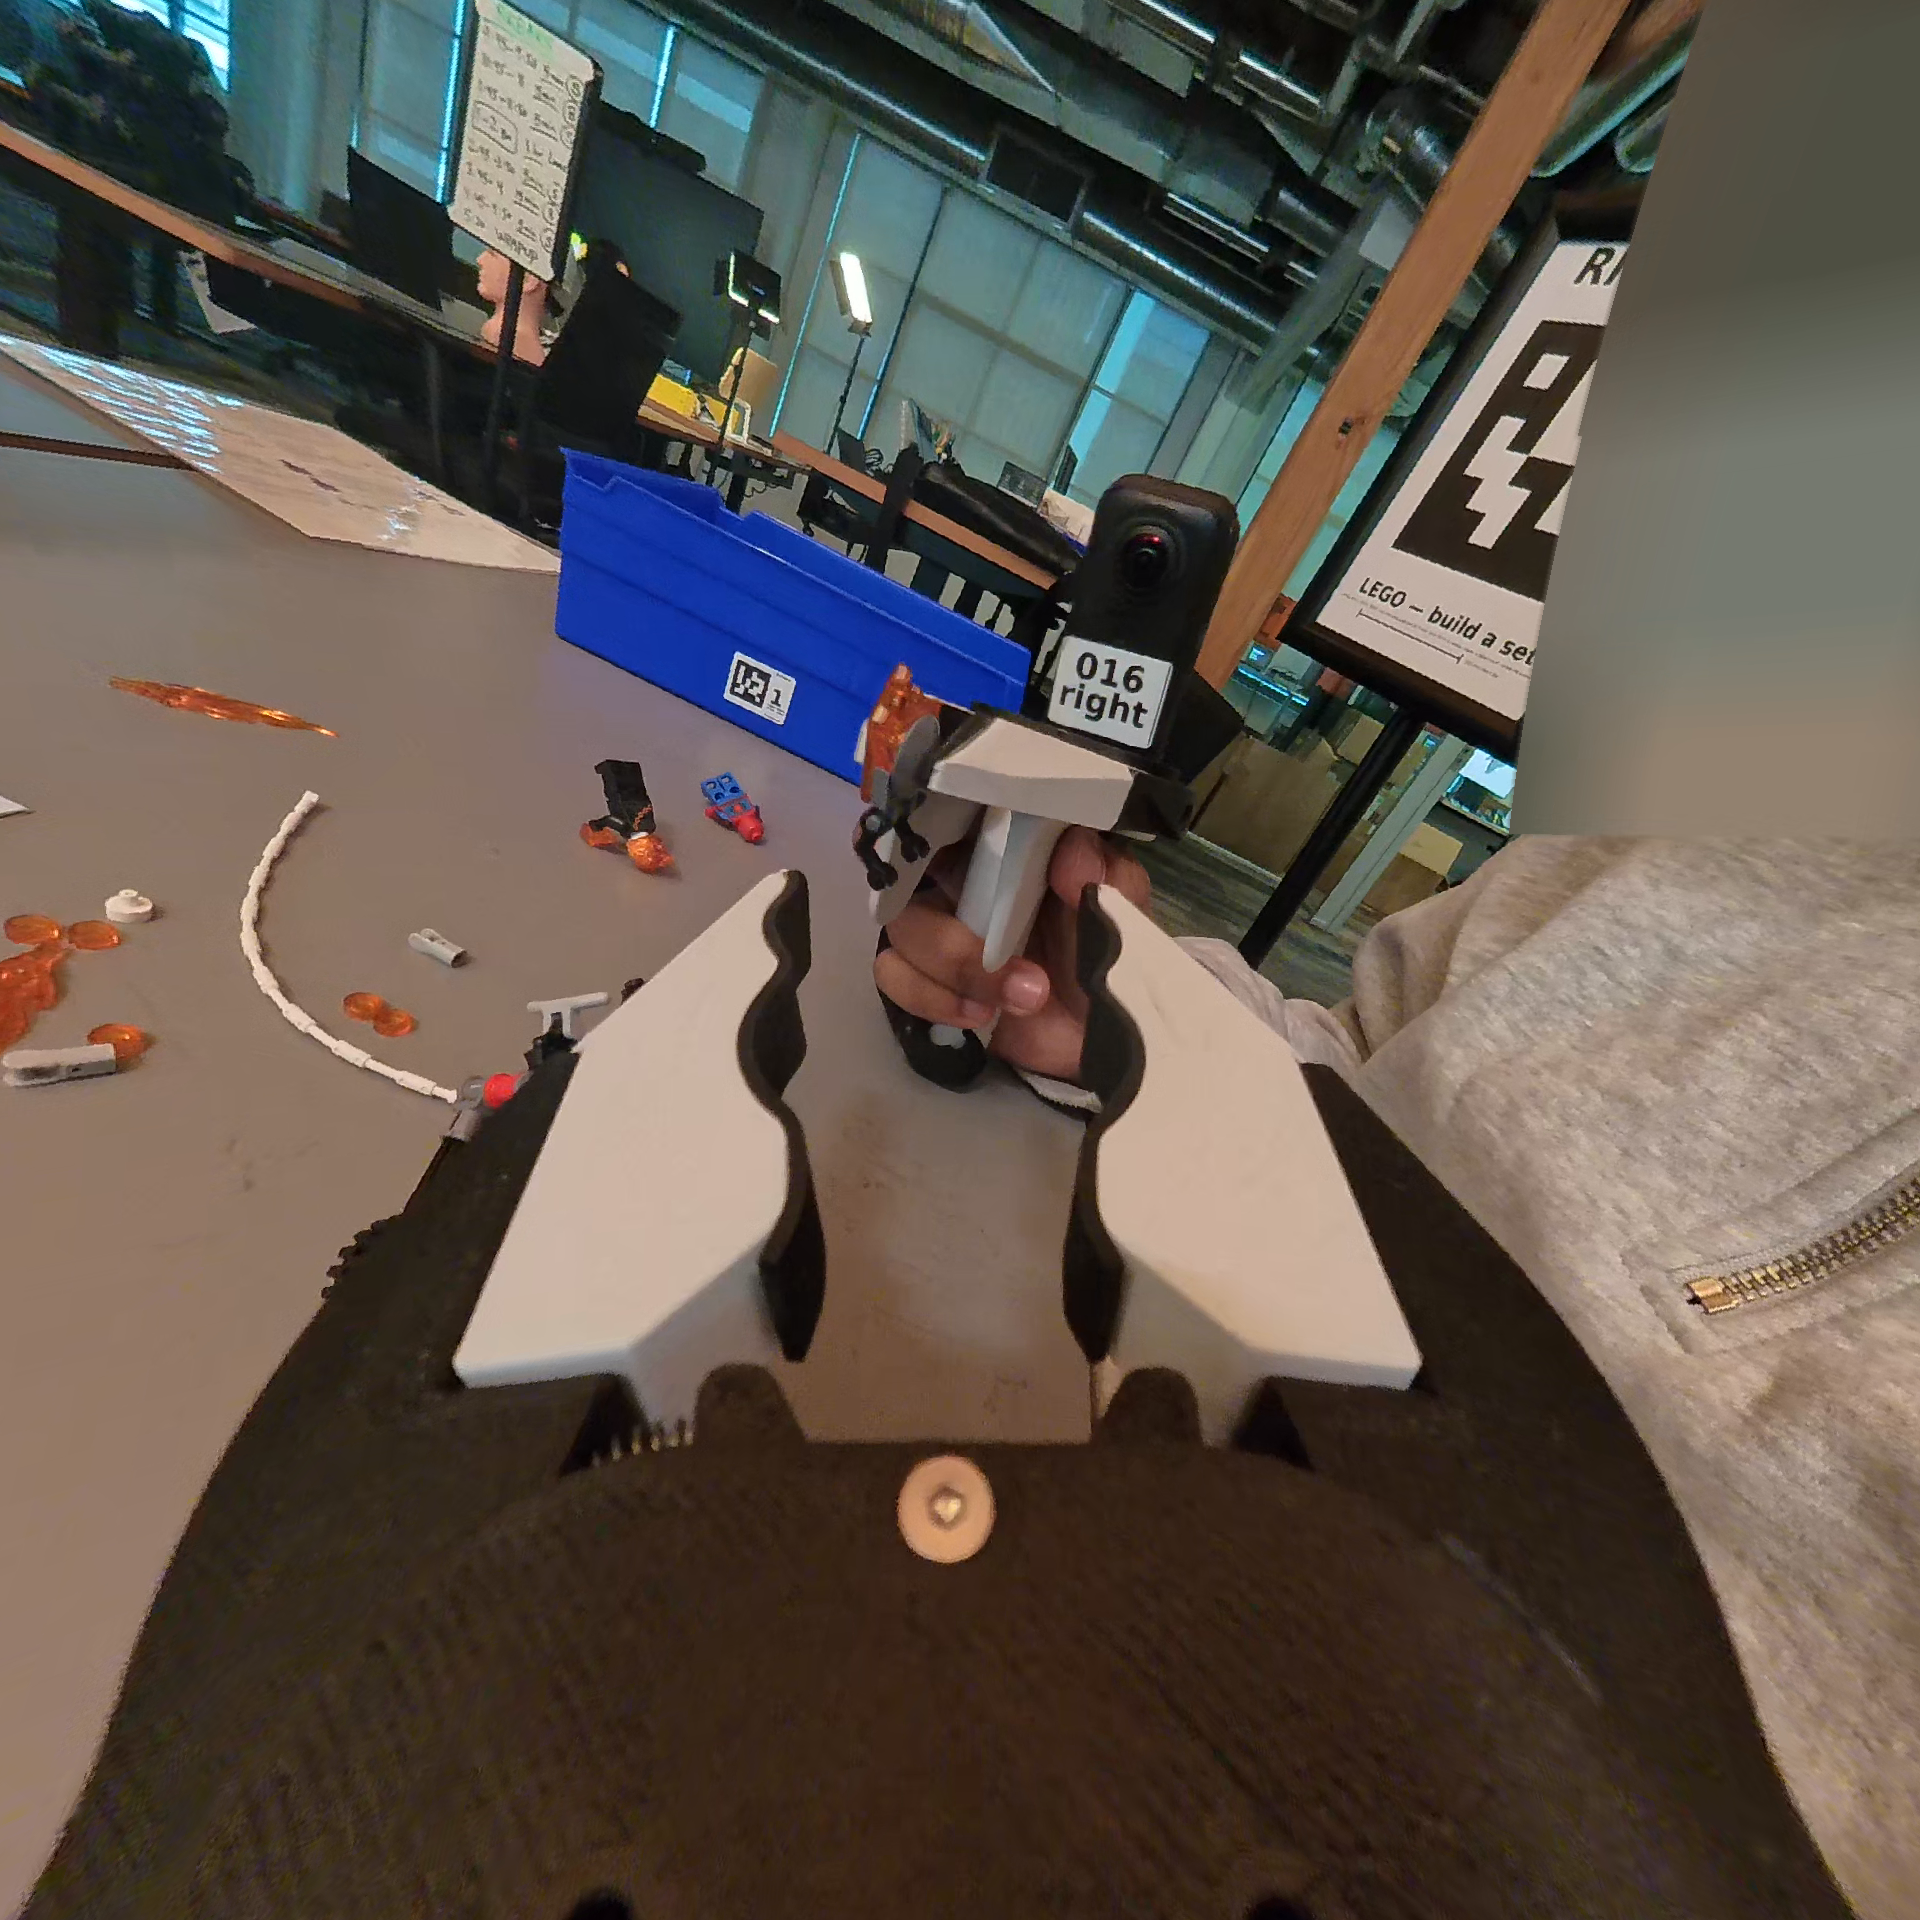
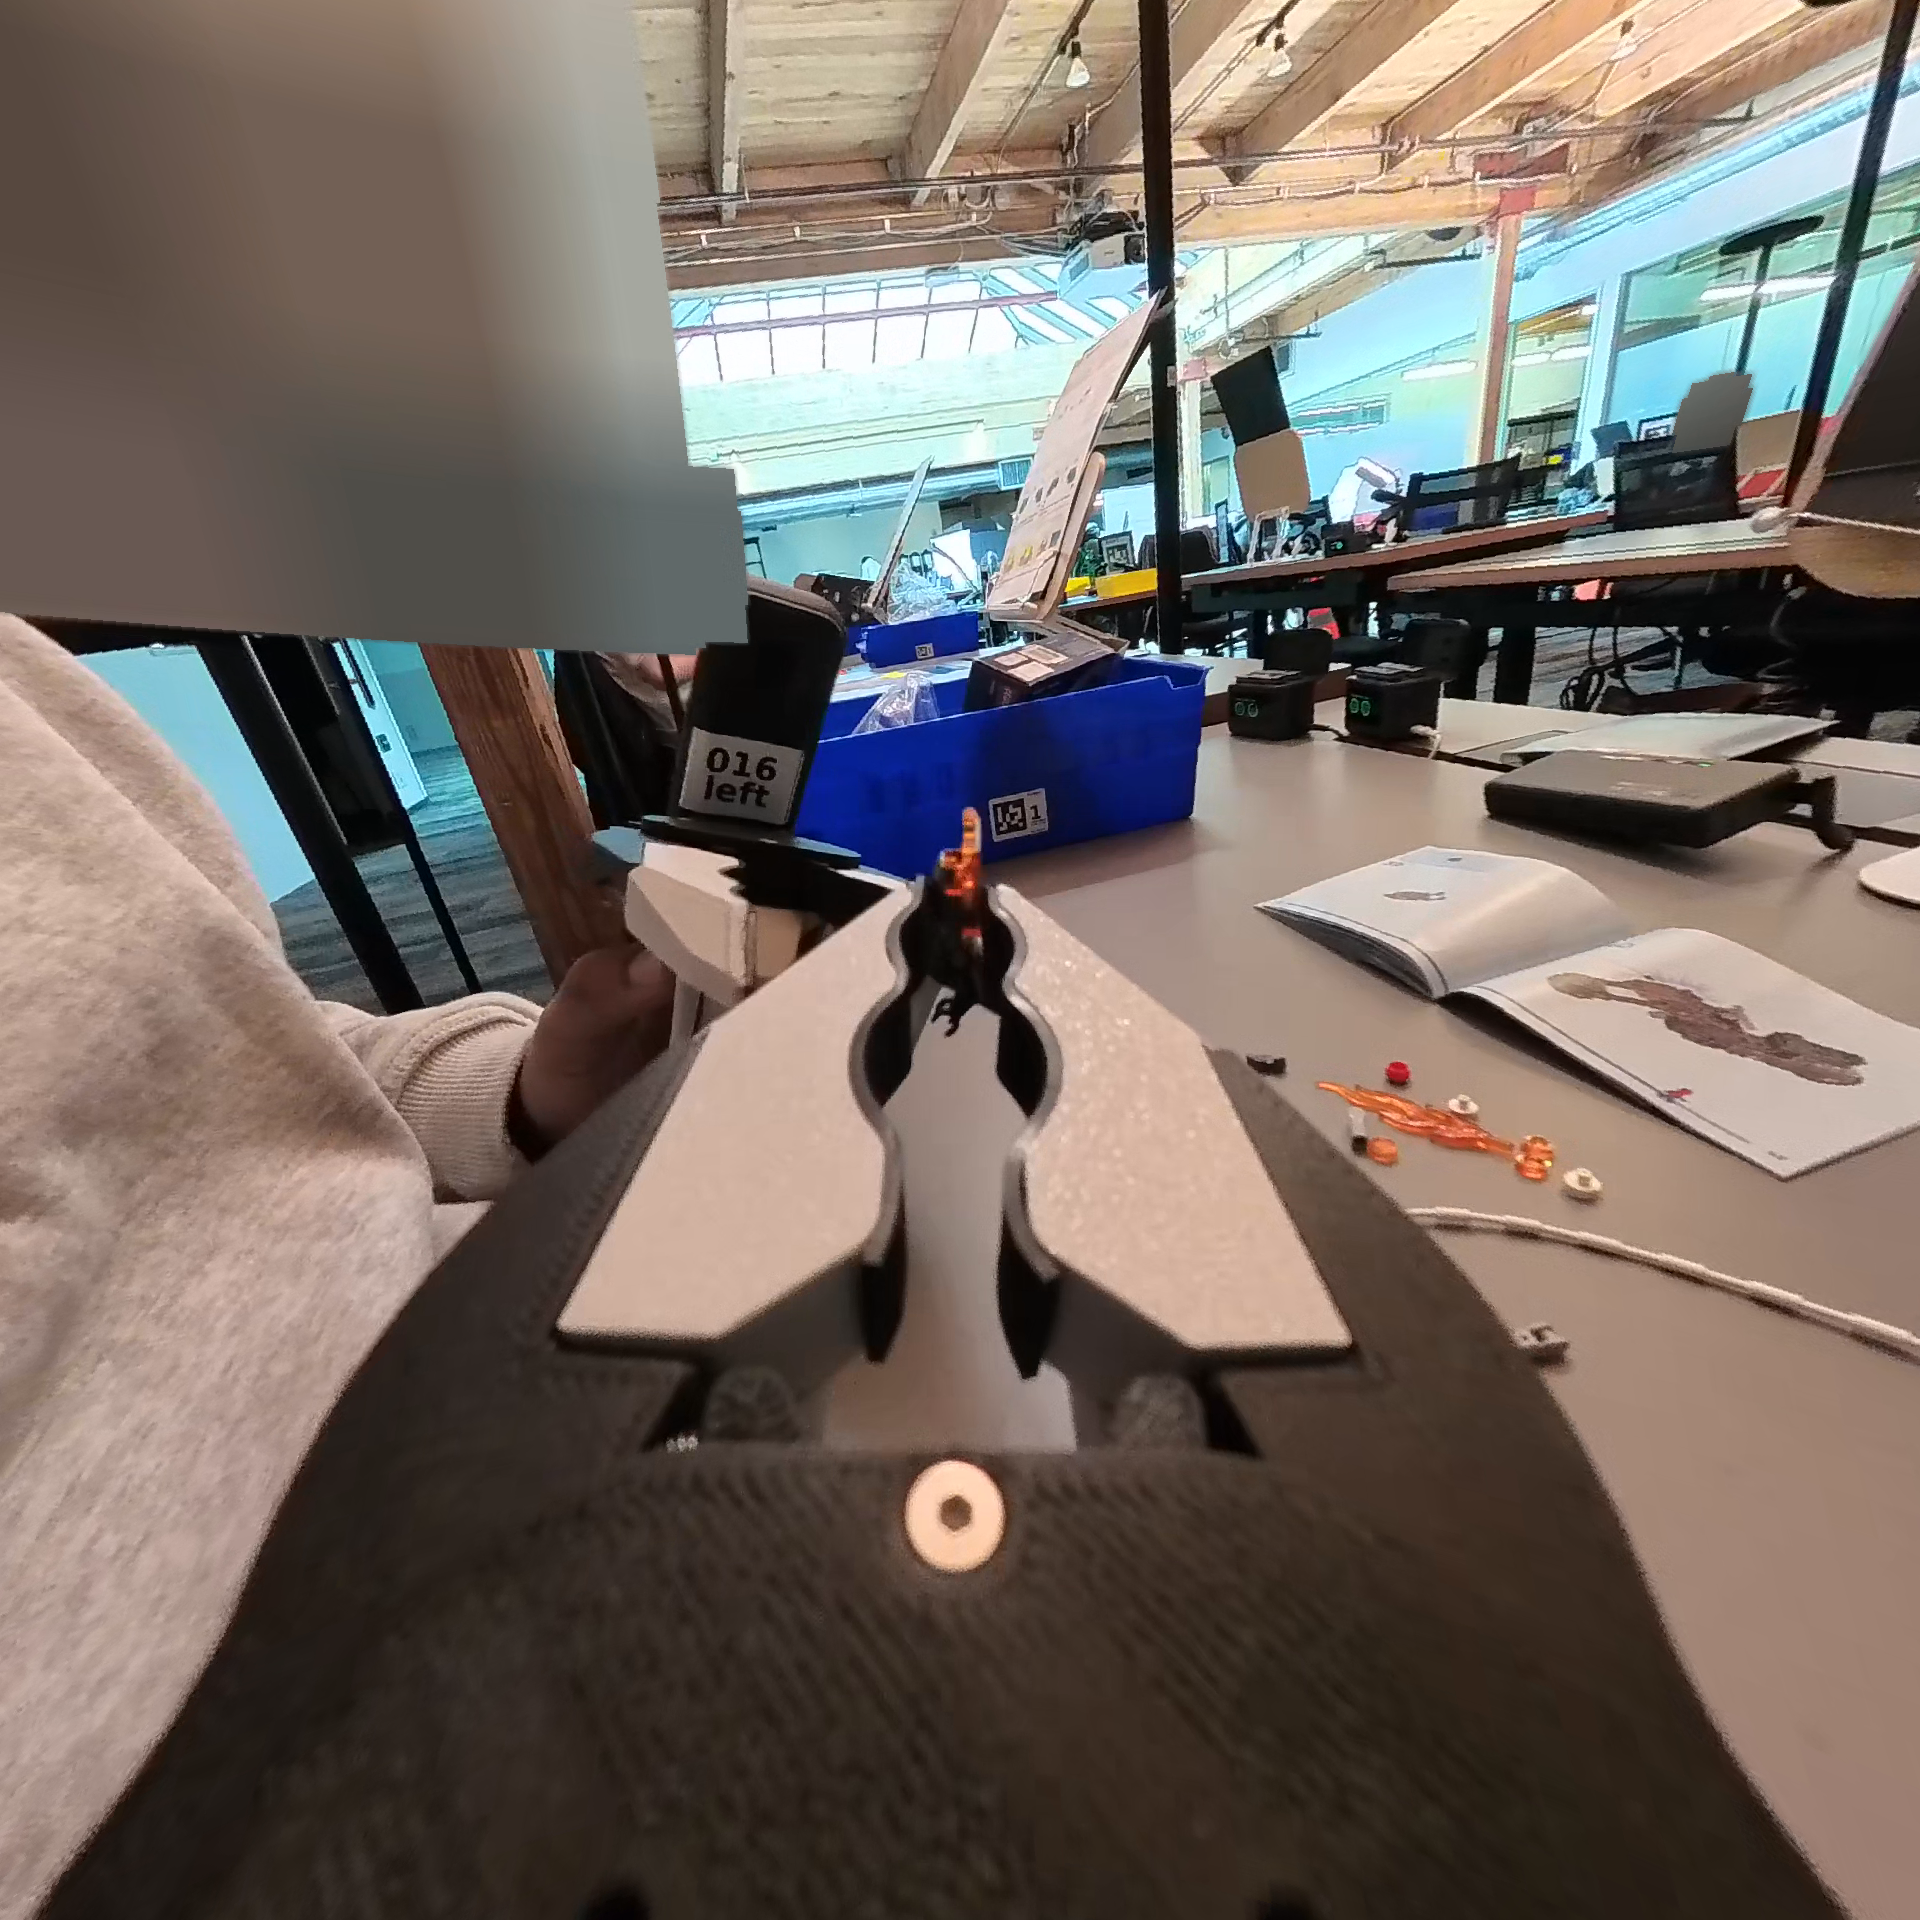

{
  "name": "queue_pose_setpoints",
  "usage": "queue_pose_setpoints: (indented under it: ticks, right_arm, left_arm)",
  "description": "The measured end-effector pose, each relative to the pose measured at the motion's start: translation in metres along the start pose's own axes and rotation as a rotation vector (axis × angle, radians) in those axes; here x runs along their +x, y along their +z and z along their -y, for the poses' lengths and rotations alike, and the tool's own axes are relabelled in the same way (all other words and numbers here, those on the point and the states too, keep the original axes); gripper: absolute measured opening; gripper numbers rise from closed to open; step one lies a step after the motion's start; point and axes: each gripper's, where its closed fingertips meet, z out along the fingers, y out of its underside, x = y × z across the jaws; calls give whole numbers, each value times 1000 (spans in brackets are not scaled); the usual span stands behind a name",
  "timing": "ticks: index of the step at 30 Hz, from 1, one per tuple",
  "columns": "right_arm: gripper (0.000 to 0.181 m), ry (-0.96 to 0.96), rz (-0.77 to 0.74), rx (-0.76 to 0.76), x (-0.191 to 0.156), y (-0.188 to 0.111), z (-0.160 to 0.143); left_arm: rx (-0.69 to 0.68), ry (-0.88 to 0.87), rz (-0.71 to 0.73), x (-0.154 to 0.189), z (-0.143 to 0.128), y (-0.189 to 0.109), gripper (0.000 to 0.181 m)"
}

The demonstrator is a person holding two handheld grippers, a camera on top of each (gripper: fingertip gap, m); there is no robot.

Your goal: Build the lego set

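Note:
My right gripper (image 2: 958, 904) is shut on a small black, grey and orange lego assembly (image 2: 958, 878) and holds it up above the table. In the left wrist view the same gripper (image 1: 920, 821) shows ahead, with the assembly (image 1: 900, 727) at its tip. My left gripper (image 1: 940, 914) is open and empty, held a little above the grey table (image 1: 312, 1195), with its fingers pointing toward the right gripper. It also shows in the right wrist view (image 2: 717, 925), to the left. Loose parts lie on the table: a black-orange sub-build (image 1: 623, 821), a blue-red piece (image 1: 732, 805), a white chain (image 1: 270, 966) and orange round pieces (image 1: 42, 966).
A blue bin (image 1: 790, 634) stands at the back of the table. An open instruction booklet (image 2: 1558, 987) lies to the right, with an orange flame piece (image 2: 1423, 1122) and small studs in front of it. A black box (image 2: 1642, 795) sits farther back. A person's grey sleeve (image 1: 1610, 1195) is close by. Both grippers' tips are close together, under 4 cm apart. Left tips and right tips are each some 20 centimetres from the black-orange sub-build (image 1: 623, 821). The blue-red piece (image 1: 732, 805) is about equally far from each gripper, around 25 centimetres.

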Motion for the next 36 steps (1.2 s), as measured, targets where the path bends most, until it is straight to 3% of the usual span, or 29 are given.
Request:
queue_pose_setpoints:
  ticks: [6,19,22,28,33,36]
  right_arm:
    - [7,-120,-74,-48,5,0,-4]
    - [7,-845,-271,-300,3,13,-36]
    - [7,-889,-262,-302,-1,15,-38]
    - [8,-900,-282,-289,0,13,-34]
    - [7,-984,-334,-270,0,11,-27]
    - [6,-1045,-359,-294,1,12,-29]
  left_arm:
    - [18,-42,15,-6,2,-2,42]
    - [64,-218,-6,-20,6,-12,28]
    - [67,-233,-1,-22,6,-12,12]
    - [86,-257,-15,-23,8,-14,13]
    - [80,-283,-18,-25,7,-14,27]
    - [66,-279,-22,-23,5,-12,22]
